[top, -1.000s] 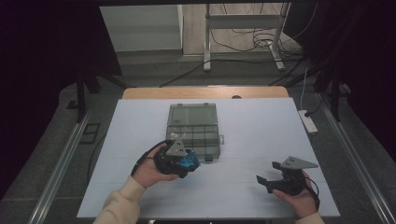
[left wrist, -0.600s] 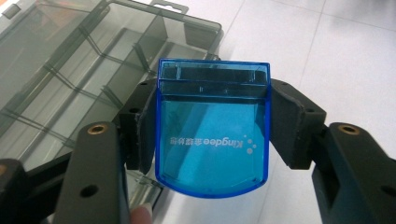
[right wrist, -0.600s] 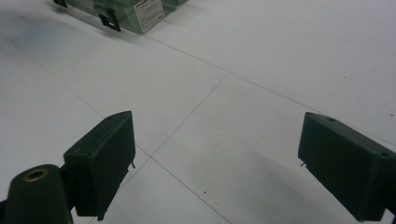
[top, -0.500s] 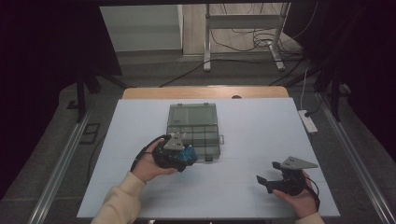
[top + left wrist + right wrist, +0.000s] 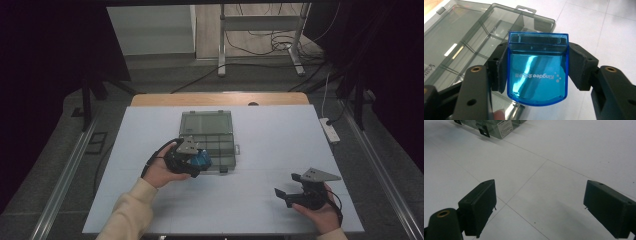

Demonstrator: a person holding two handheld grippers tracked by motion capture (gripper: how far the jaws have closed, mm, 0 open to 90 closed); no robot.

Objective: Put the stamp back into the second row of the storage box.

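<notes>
Blue translucent plastic box (image 5: 538, 68), flat, with rounded near corners and a lidded far end, is clamped by its two side edges between the black jaws of the left gripper (image 5: 192, 159), held over the near left corner of the smoke-grey clear plastic compartment case (image 5: 212, 136) that lies open on the white table (image 5: 280, 140). Seen along the left gripper, the box's long axis points away from the hand and the case's divided cells lie just beyond and to the left, so the left hand is plainly the nearer one for any placing there. Well apart at the near right, the right gripper (image 5: 296, 189) hangs over bare table with its jaws wide apart and empty.
</notes>
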